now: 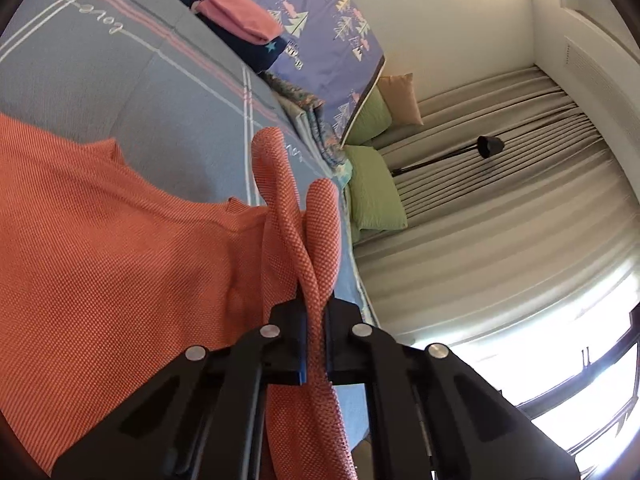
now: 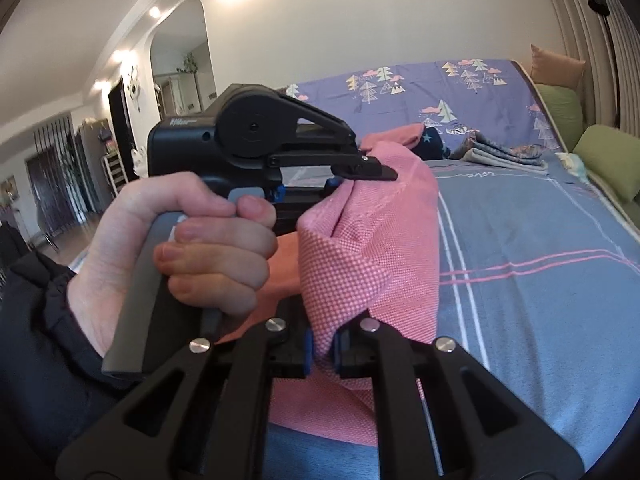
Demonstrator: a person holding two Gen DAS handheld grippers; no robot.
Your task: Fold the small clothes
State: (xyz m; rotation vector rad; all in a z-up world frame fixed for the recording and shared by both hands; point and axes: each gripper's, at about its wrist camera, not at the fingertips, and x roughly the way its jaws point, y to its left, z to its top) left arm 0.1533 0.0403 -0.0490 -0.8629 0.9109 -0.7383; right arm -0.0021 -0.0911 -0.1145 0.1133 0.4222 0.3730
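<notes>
left tongs [image 1: 316, 320] clamped shut on orange-pink garment [image 1: 120, 240] | right tongs [image 2: 323, 344] shut on its other bunched edge | cloth hung above bed [image 2: 540, 260], partly draped | risk: thin pinched folds could slip, dropping an uneven crease.

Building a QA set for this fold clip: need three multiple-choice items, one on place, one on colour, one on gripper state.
1. Where does the folded pink garment lie?
A. on the navy star-print garment
B. on a green cushion
C. on the floor

2. What colour are the two cushions nearest the curtain?
A. purple
B. green
C. black

3. How does the left gripper stand?
A. wide open
B. shut on nothing
C. shut on the orange-pink garment

Key: 1 A, it rests atop the navy cloth on the bed. 2 B, both show green. 3 C, cloth runs pinched between its fingers; the right gripper clamps the same garment.
</notes>
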